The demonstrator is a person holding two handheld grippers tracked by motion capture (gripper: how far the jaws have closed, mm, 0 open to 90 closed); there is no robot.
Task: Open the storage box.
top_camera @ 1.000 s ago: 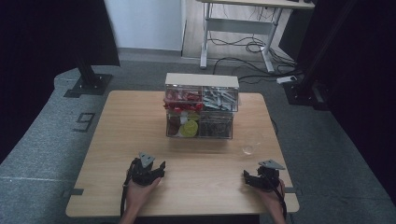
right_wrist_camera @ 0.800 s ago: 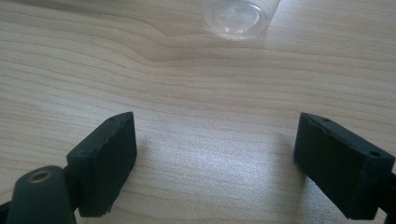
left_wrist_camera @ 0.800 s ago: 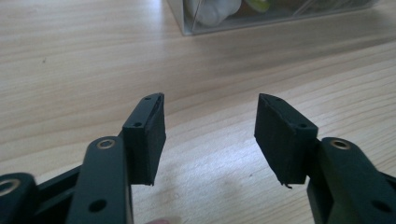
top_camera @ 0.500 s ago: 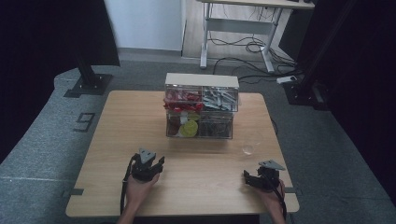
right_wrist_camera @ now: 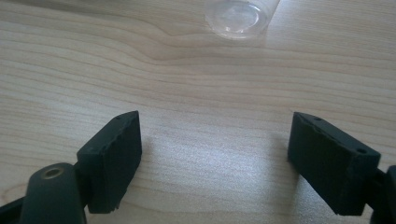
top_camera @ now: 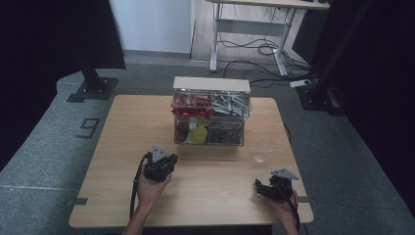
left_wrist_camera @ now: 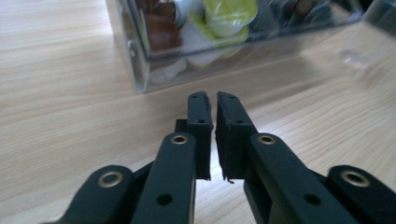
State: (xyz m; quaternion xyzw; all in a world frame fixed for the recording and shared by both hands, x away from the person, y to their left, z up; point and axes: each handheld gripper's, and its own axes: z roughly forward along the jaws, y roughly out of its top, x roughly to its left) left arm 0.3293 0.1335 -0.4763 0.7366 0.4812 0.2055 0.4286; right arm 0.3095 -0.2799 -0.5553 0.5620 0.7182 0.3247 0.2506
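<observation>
My left gripper (top_camera: 169,159) hovers over the wooden table (top_camera: 117,147), a little in front of a clear compartment box (top_camera: 210,112). Its jaws have just been closing and now stand almost together with nothing between them (left_wrist_camera: 215,100). Through the box's wall (left_wrist_camera: 140,56) I see a yellow-green capsule (left_wrist_camera: 229,11) and brown ones. My right gripper (top_camera: 258,188) rests near the table's front right corner. Its jaws (right_wrist_camera: 215,135) have just closed a little but remain wide apart over bare wood. A small clear round cup (right_wrist_camera: 238,14) stands beyond them.
The box holds red items at upper left and grey metal parts at upper right. The clear cup (top_camera: 259,157) sits right of the box's front. Black stands and a desk with cables lie on the floor beyond the table.
My left gripper has risen and shifted toward the box, and its jaws have gone from wide apart to nearly touching. The right hand has stayed put.
</observation>
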